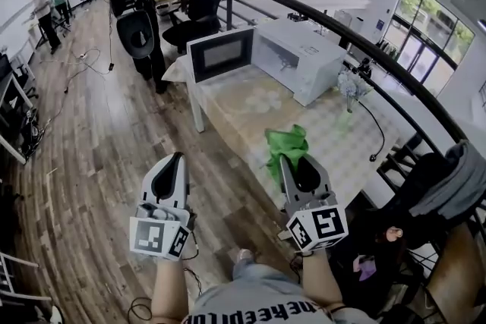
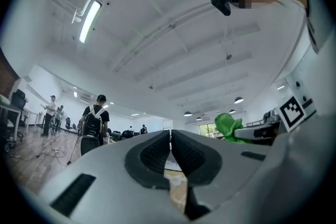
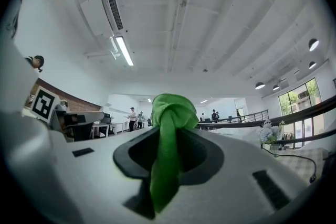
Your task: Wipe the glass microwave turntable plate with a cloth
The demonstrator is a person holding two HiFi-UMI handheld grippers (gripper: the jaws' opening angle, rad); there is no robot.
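My left tongs [image 1: 175,159] are closed on nothing, over the floor short of the counter [image 1: 228,114]; my right tongs [image 1: 293,161] are clamped on the green cloth [image 1: 285,142], which bunches above the tips near the counter's front edge. The glass plate I cannot make out, presumably inside the open microwave [image 1: 307,61] well ahead. Risk, in my judgement: the cloth is pinched by 1 narrow fold, so wiping pressure could pull it free, and an unsteadied plate could slide.
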